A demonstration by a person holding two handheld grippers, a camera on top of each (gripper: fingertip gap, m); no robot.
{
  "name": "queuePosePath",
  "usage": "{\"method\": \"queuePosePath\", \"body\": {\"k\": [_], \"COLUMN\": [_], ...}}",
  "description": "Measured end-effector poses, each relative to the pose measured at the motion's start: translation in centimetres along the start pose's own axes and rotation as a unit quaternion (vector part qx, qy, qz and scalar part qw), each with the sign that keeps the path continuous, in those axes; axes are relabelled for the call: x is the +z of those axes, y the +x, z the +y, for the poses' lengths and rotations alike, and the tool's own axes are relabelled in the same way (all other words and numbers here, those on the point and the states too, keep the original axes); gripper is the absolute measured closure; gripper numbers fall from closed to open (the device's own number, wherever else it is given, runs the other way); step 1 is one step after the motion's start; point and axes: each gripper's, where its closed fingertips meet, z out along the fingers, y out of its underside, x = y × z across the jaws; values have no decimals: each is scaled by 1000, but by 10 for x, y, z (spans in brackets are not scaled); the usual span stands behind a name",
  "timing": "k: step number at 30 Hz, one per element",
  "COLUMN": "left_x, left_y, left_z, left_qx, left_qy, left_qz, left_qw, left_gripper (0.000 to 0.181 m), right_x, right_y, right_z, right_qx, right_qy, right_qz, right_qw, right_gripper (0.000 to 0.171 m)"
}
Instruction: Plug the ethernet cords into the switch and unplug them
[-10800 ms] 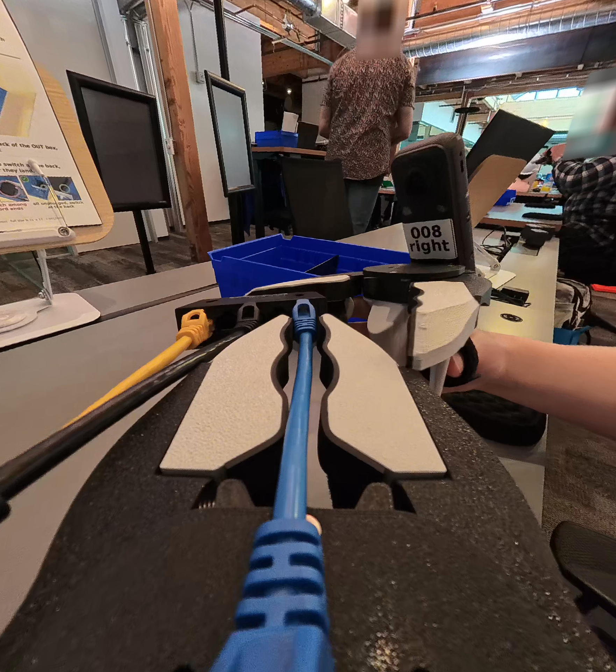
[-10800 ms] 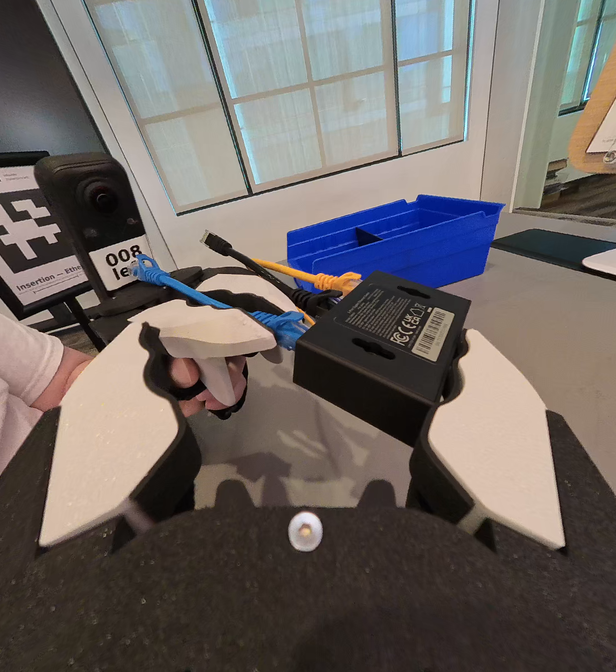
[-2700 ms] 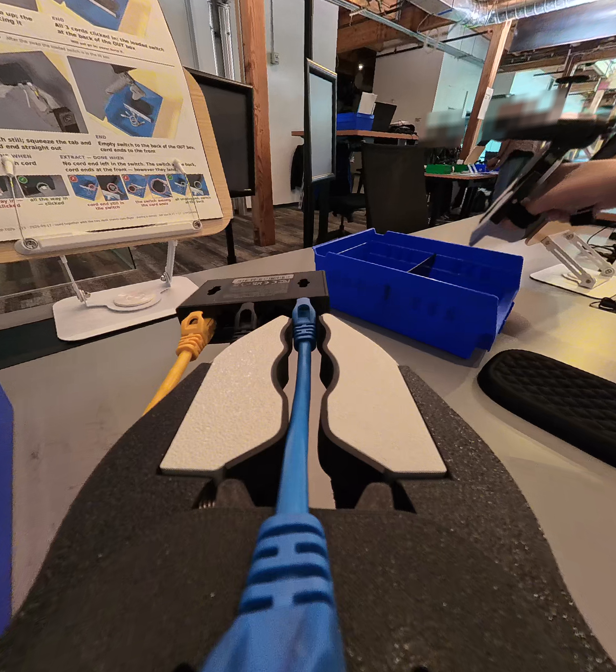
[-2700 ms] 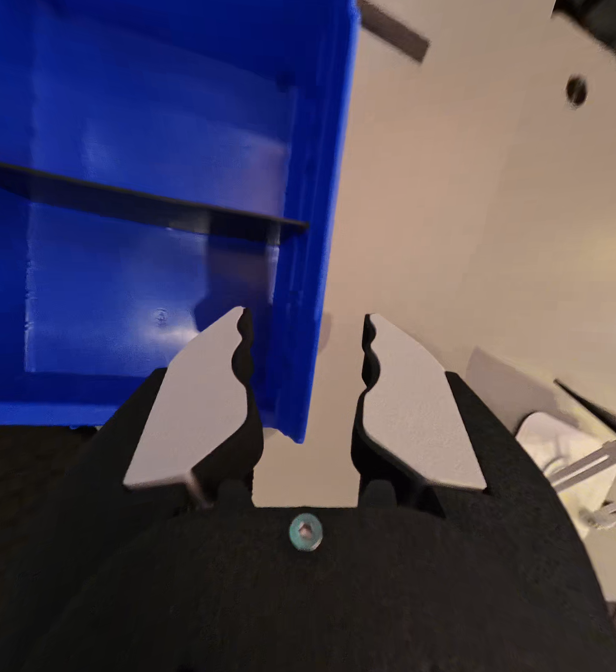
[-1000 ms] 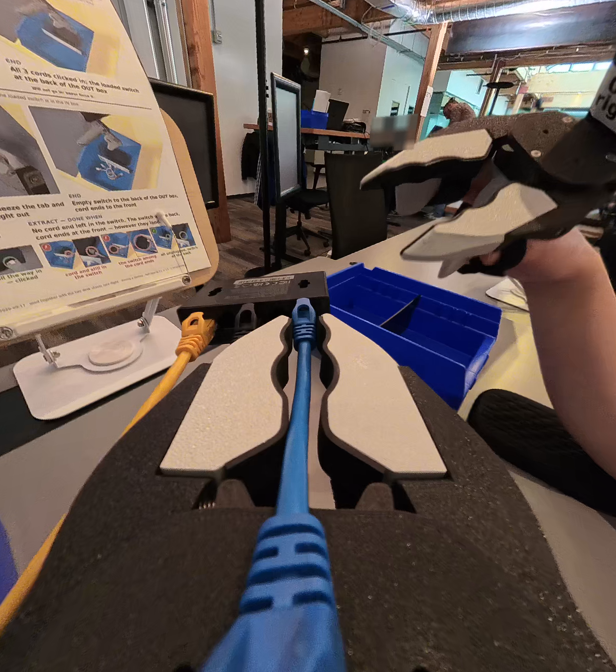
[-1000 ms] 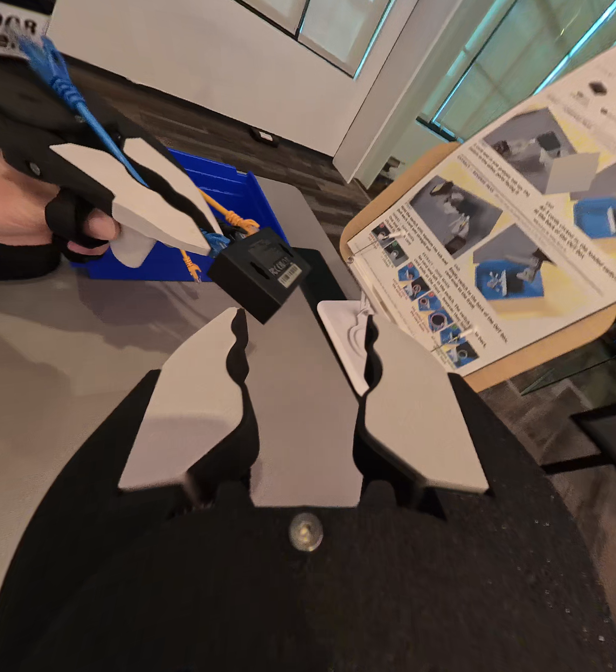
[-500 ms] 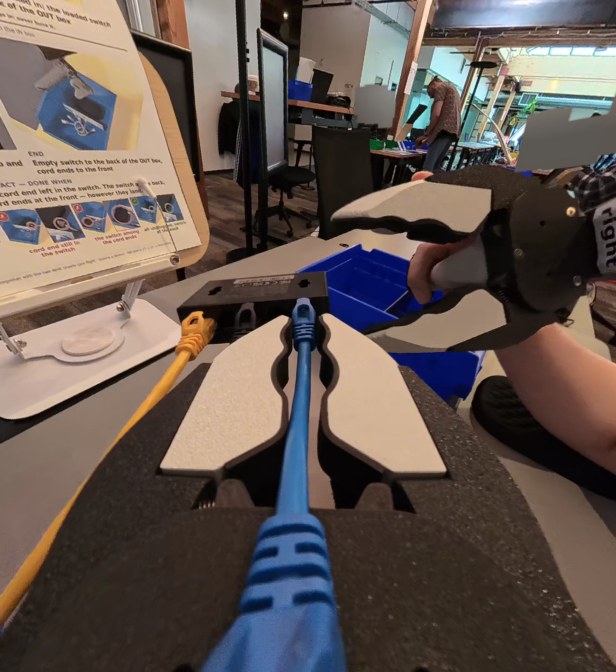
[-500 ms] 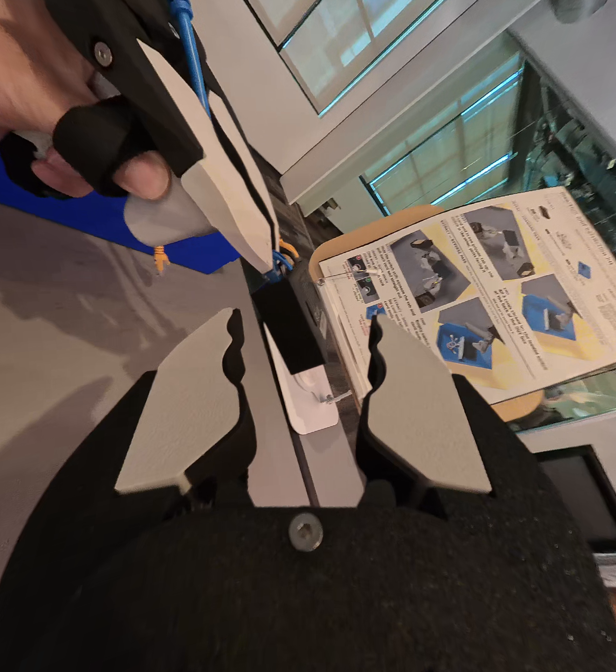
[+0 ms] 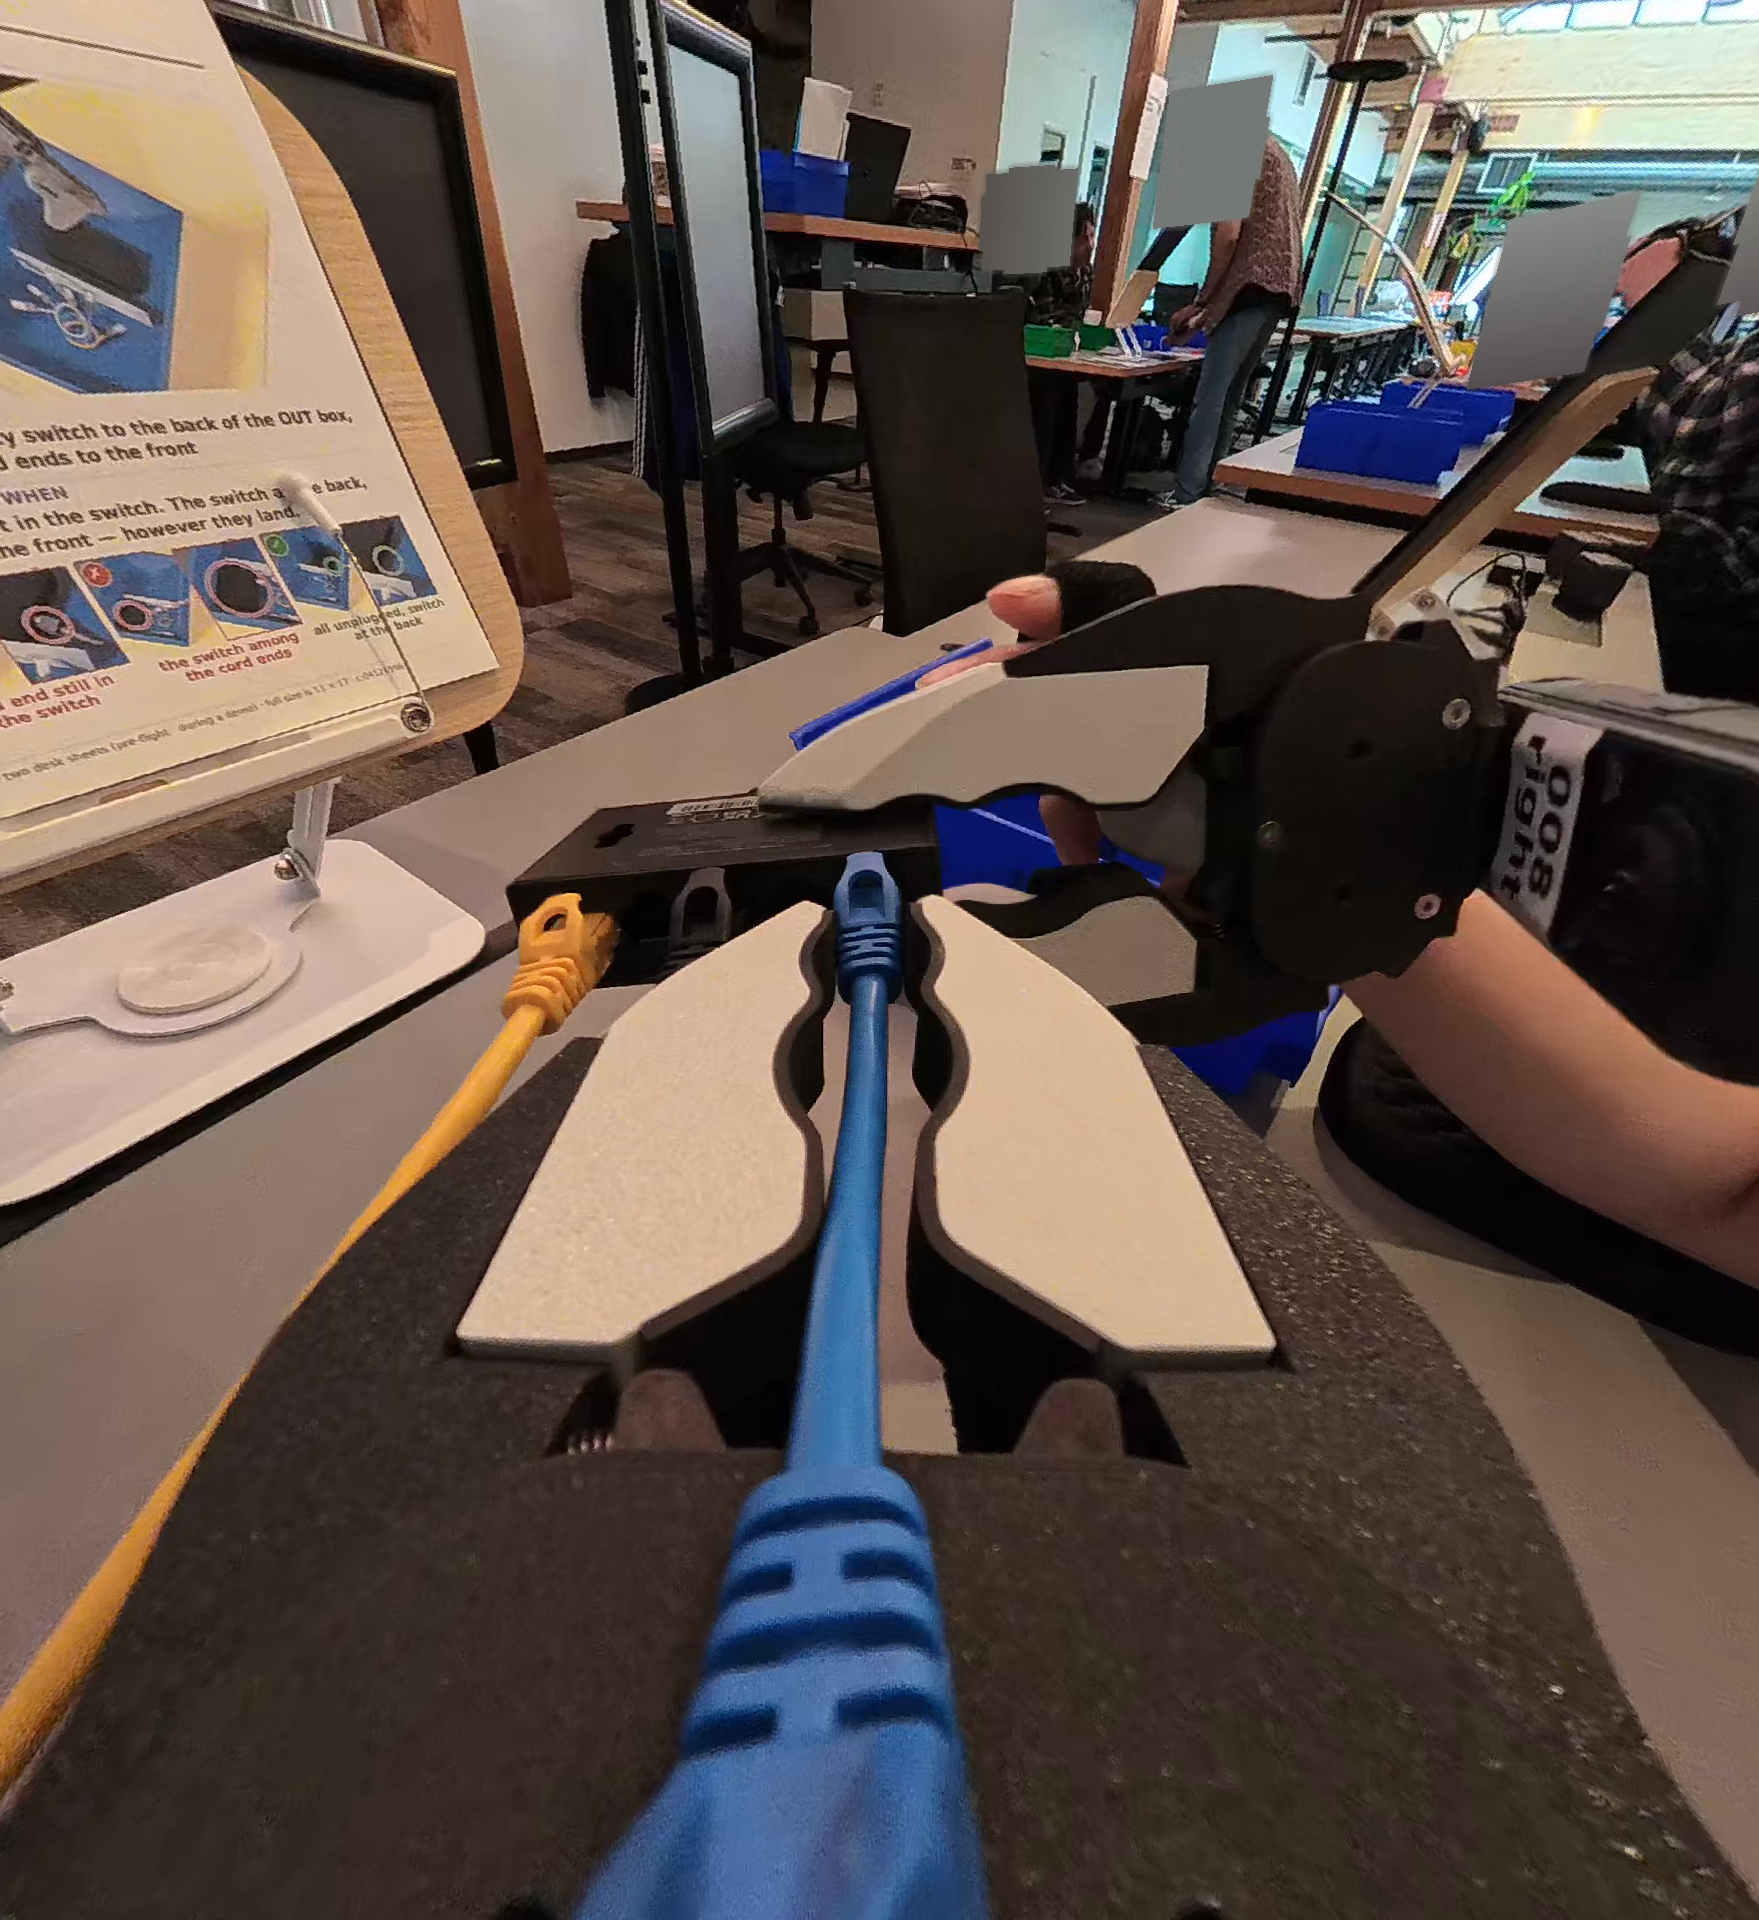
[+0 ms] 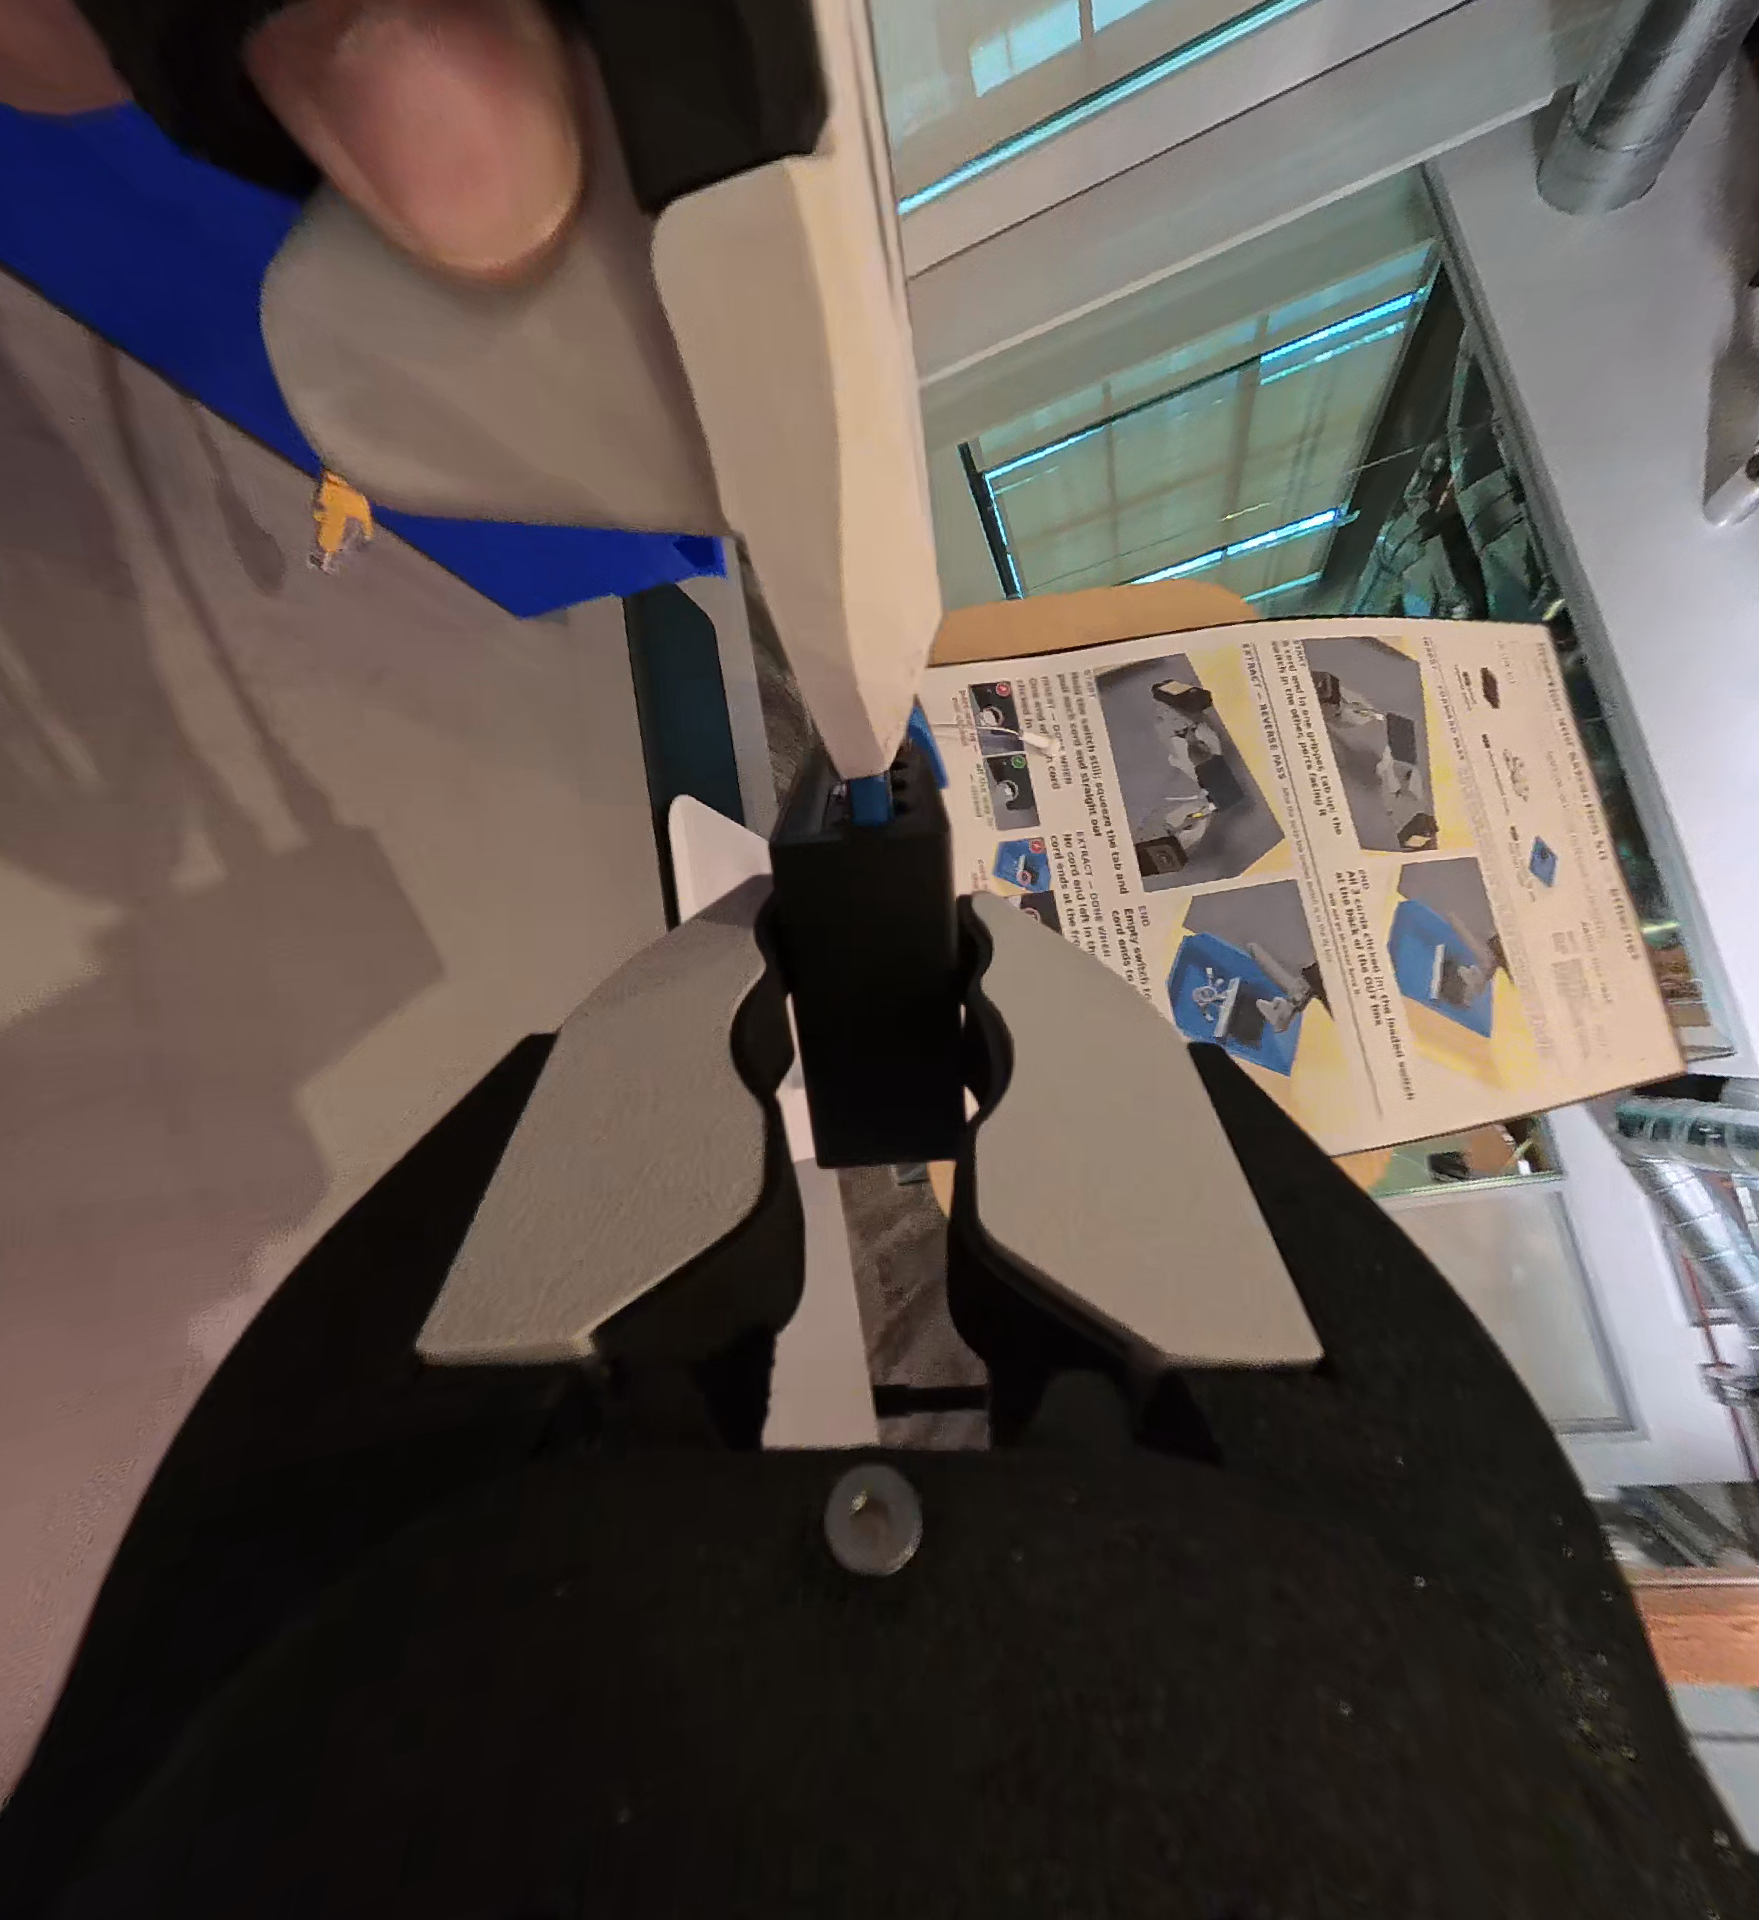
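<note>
Between the left gripper (image 9: 864,966) fingers runs the blue cord (image 9: 859,1122), clamped just behind its plug, which sits in the black switch (image 9: 688,847) at 12 o'clock. A yellow cord (image 9: 542,977) and a dark plug beside it enter the same face, their far ends cut off. From 3 o'clock the right gripper (image 10: 870,971) lies turned on its side, fingers closed on the switch's top and bottom; whether it rests on the table (image 9: 179,1247) is hidden

Switch (image 9: 719,857) ahead – bin (image 9: 1020,842) right (stand (image 9: 179,987) left).
</note>
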Motion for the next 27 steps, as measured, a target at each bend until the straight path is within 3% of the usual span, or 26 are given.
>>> {"method": "queuePosePath", "body": {"k": [16, 27], "left_x": [0, -7], "left_y": [-1, 4], "left_z": [-1, -11], "left_qx": [-15, -9], "left_qy": [-2, 0], "left_qz": [10, 26], "left_qw": [1000, 1000], "left_gripper": [169, 158], "right_x": [-1, -8], "right_y": [-2, 14], "right_z": [1, 5], "right_qx": [-2, -6], "right_qy": [-4, -10], "right_qz": [-3, 34], "right_qw": [1000, 999], "right_gripper": [145, 145]}}
